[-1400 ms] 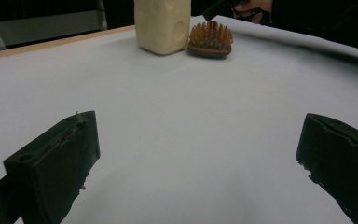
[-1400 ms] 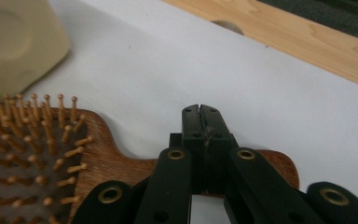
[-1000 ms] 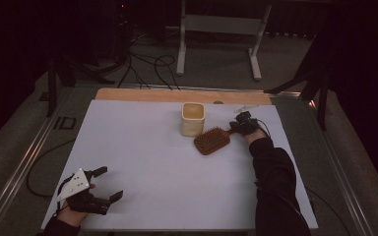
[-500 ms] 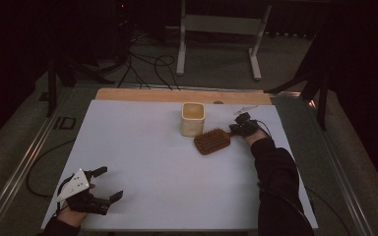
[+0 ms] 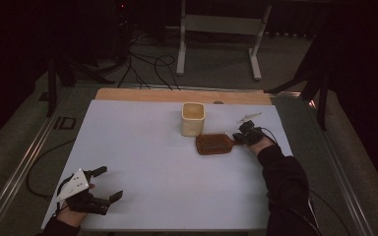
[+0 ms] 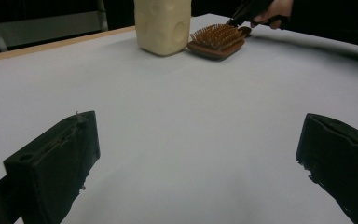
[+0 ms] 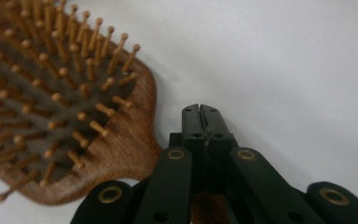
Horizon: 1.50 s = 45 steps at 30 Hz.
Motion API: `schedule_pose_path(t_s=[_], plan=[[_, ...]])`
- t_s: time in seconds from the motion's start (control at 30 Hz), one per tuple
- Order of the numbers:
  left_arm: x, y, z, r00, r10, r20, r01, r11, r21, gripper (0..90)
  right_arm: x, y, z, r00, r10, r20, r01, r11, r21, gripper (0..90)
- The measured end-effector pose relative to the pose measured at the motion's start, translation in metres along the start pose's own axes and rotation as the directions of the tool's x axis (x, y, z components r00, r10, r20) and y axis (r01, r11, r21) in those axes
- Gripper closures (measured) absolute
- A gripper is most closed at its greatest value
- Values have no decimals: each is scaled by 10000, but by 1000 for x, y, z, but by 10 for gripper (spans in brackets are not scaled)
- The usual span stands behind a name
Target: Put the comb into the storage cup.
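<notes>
We see the right gripper (image 5: 242,136) clenched, seemingly on the brush (image 5: 213,143) handle, at the cup's (image 5: 192,119) four o'clock; the left gripper (image 5: 104,184) rests released.

The room is dark, with light falling mainly on the white worktop (image 5: 142,147), whose far edge shows a strip of bare wood (image 5: 177,95). Metal rails (image 5: 24,157) run along both its sides. Beyond it lies a grey floor (image 5: 216,73) with black cables (image 5: 147,66) looping across it. A pale metal frame stand (image 5: 221,24) rests on that floor at the back. Dark stand legs (image 5: 300,83) slant in at the right. The walls are lost in shadow.
</notes>
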<state>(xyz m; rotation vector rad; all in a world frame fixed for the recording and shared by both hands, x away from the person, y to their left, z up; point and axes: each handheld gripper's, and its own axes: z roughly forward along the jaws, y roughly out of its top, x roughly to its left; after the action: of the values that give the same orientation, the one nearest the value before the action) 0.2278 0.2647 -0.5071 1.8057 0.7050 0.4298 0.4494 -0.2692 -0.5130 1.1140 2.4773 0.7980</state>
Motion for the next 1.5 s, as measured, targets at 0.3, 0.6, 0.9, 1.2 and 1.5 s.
schedule_pose_path(t_s=[0.3, 0.6, 0.9, 1.2, 1.5], plan=[[-1, 1, -1, 10000, 13, -33, -13, 10000, -29, 0, 17, -16, -15, 9999, -82, -80, 83, 9999, 122, 900], [-1, 1, -2, 10000, 19, -49, -20, 10000, -93, 0, 35, -31, -30, 9996, 86, -285, -78, 9996, 288, 900], [-1, 1, -2, 10000, 10, -32, -11, 9999, -101, 0, 55, -38, -38, 9995, 291, -140, -285, 9987, 412, 900], [0, 1, -2, 10000, 13, -38, -14, 9999, -111, 0, 64, -40, -41, 9993, 341, -129, -335, 9984, 460, 900], [0, 1, -1, 10000, 15, -20, -15, 10000, -98, 0, 58, -39, -60, 9957, 756, 529, -765, 9969, 153, 880]])
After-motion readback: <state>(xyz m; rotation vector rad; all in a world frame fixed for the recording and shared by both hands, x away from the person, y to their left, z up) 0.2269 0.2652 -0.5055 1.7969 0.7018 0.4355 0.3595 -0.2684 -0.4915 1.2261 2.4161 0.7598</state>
